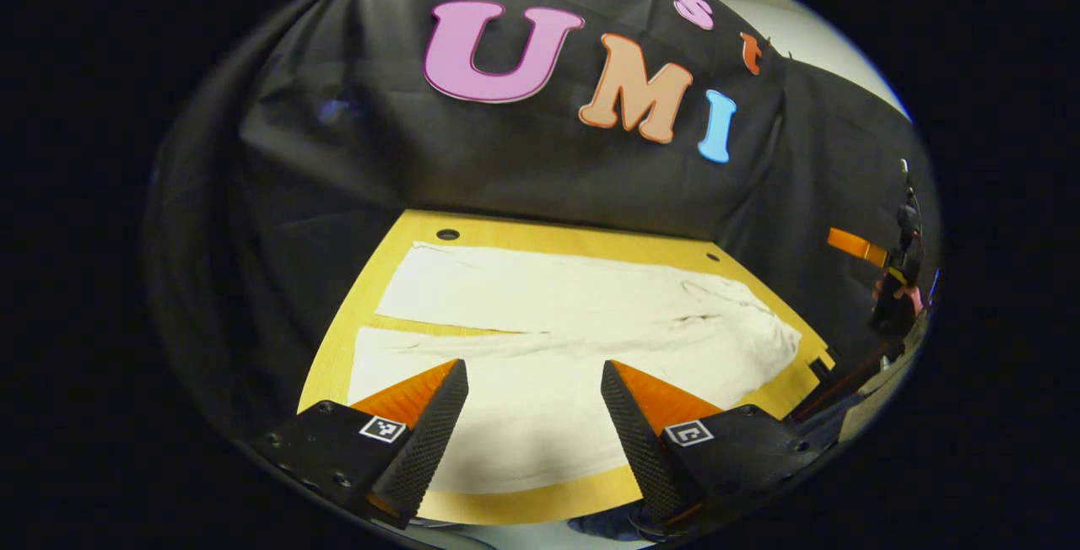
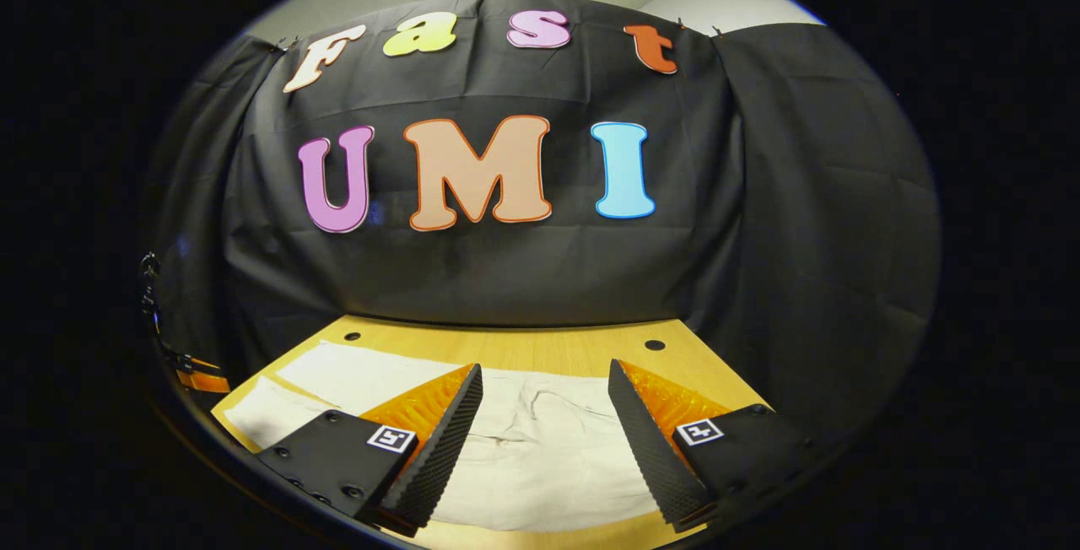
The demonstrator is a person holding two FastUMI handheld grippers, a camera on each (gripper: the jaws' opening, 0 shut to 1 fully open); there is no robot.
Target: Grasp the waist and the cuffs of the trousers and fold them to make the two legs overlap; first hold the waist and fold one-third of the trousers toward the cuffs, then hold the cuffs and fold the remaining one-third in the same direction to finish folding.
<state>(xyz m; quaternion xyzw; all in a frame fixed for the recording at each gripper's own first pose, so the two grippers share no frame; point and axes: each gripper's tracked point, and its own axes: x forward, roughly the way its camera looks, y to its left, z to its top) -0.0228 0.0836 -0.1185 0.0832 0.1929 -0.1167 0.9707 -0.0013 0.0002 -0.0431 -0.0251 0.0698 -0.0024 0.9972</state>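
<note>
left gripper view: rides the left gripper (image 1: 534,385), above the table's (image 1: 540,238) near edge, facing the back wall, angled right
right gripper view: lower, nearer, facing squarely
shared: trousers (image 1: 540,322), table, wall

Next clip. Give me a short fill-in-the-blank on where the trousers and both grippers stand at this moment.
1. The trousers lie spread flat on the ____ table.
2. The two legs lie side by side, not yet ____.
3. The left gripper and the right gripper both hover with fingers ____, holding nothing.
4. The right gripper hangs over the ____ end of the trousers.

Missing words: wooden; overlapped; open; waist
</note>
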